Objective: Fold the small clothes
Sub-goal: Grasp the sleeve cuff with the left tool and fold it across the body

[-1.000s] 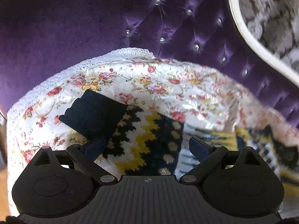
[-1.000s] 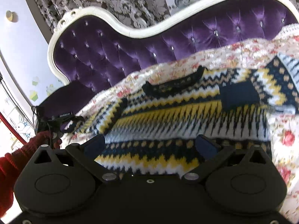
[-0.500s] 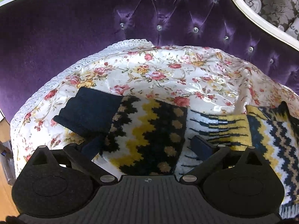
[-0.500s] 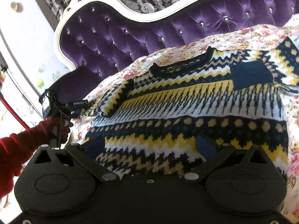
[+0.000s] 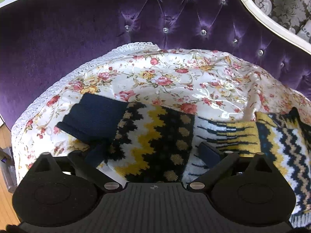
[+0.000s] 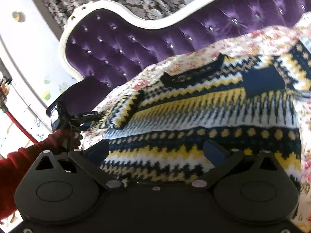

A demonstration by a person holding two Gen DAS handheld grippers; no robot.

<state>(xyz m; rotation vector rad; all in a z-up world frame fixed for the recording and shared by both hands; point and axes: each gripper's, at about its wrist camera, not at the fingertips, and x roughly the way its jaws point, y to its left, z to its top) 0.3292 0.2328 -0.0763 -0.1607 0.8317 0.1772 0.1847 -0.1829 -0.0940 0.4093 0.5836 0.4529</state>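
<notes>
Closer now, left gripper closing astride sweater sleeve, seemingly untouched.

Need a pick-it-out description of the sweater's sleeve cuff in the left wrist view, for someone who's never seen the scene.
Start at the purple tufted sofa, then drop to the floral cover spread over its seat. On it lies a patterned knit sweater with one sleeve stretched leftward. The cuff is that sleeve's far-left end: the only plain navy ribbed patch, where everything beside it is zigzags, dots or roses.

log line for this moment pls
left claw: closing, over sleeve | right claw: open over sweater hem | sweater: flat on floral cover
</notes>
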